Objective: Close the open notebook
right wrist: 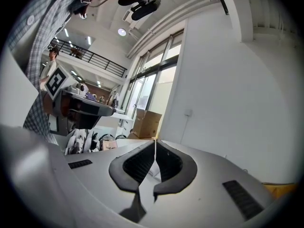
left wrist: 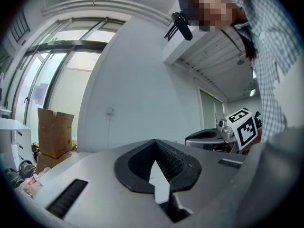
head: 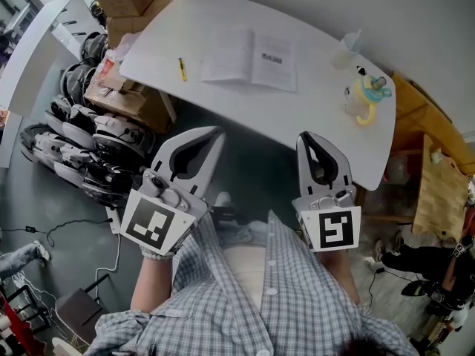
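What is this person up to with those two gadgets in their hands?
A person in a checked shirt holds a left gripper and a right gripper in front of their chest, short of the white table. Each gripper has its fingers closed on nothing. The notebook lies open and flat on the table, untouched, with a yellow pen beside it. Closing it has not yet begun.

Left tongs (head: 214, 132) closed, right tongs (head: 305, 137) closed, both empty

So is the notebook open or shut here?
Open: the notebook lies spread flat on the table, both pages facing up, untouched.
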Action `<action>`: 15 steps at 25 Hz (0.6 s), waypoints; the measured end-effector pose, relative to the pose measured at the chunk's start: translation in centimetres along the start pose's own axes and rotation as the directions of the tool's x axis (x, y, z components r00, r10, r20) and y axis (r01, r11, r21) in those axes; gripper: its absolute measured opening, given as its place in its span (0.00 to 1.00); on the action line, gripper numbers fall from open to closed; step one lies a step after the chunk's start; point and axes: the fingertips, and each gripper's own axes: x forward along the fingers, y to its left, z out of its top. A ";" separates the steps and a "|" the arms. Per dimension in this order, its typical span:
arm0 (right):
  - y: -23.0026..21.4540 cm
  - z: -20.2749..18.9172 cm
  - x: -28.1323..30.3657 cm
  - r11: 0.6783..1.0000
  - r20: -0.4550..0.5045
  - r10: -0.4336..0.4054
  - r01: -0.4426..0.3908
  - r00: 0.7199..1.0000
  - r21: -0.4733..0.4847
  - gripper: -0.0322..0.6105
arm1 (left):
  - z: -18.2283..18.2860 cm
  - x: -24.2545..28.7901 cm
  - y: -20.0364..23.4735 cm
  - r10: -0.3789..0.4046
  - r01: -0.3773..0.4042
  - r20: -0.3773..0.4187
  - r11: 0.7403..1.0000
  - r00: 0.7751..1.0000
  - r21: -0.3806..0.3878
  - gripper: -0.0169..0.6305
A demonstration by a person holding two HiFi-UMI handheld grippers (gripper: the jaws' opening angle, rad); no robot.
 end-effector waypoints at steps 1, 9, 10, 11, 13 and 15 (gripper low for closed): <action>0.0 0.1 0.4 1.000 0.001 -0.002 0.002 1.000 0.000 0.09 | -0.1 0.1 0.5 -0.001 0.001 -0.002 1.000 1.000 0.000 0.04; 0.1 0.4 3.6 1.000 0.006 -0.031 0.031 1.000 -0.004 0.09 | 0.3 1.3 4.0 -0.024 0.025 0.022 1.000 0.999 -0.011 0.04; 0.1 0.4 3.9 0.999 0.006 -0.035 0.035 0.999 -0.003 0.09 | 0.4 1.5 4.3 -0.029 0.030 0.027 1.000 0.999 -0.009 0.04; 0.1 0.4 4.1 0.999 0.004 -0.041 0.041 0.999 0.000 0.09 | 0.4 1.6 4.5 -0.034 0.034 0.027 0.999 0.999 -0.007 0.04; 0.2 0.3 4.6 0.999 -0.002 -0.052 0.052 0.999 0.010 0.09 | 0.1 1.8 5.1 -0.040 0.040 0.021 0.999 0.999 -0.004 0.04; 0.1 0.4 5.0 0.998 -0.002 -0.060 0.060 0.998 0.009 0.09 | -0.2 2.0 5.6 -0.047 0.047 0.016 0.999 0.999 -0.002 0.04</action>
